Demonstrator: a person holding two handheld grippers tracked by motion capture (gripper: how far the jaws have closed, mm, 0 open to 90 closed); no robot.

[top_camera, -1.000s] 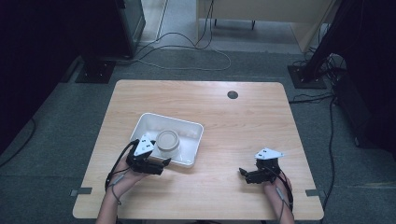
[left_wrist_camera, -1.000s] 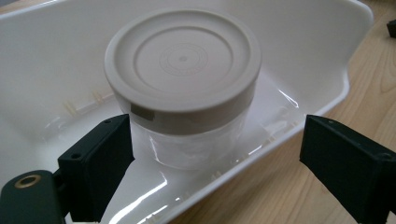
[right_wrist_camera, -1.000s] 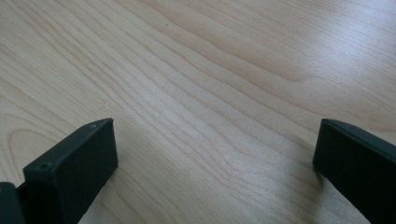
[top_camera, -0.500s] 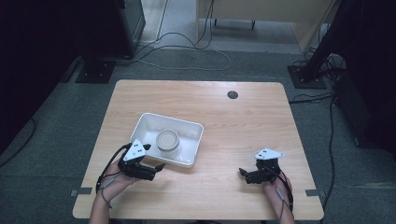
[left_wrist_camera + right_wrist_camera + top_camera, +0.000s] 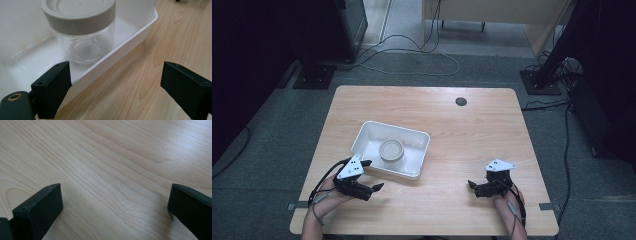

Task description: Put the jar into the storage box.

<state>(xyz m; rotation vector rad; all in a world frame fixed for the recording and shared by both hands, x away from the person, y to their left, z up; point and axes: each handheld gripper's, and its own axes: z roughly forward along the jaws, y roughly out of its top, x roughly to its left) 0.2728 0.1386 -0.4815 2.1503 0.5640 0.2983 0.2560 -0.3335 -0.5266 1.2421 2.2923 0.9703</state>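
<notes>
While both hands rest at the near edge of the light wooden table [image 5: 472, 135], each holds a black two-jaw gripper close to the surface. Left gripper [image 5: 371, 176]: jaws spread wide apart, nothing between them; it sits just beside the near left corner of the shallow white rectangular plastic tray [image 5: 414, 172]. In the left gripper view, one jaw lies over the tray's rim and the other over bare wood, with the tray wall [image 5: 130, 37] running between them. Inside the tray stands an upright clear round jar with a grey-beige screw lid [image 5: 391, 149]; seen closer, the jar [image 5: 83, 45] appears empty and rests on the tray floor near the wall. Right gripper [image 5: 472, 187]: jaws likewise apart and empty, positioned well to the right of the tray, with bare wood grain [image 5: 112, 170] ahead of it. A small dark round hole [image 5: 461, 102] marks the table's far side.
</notes>
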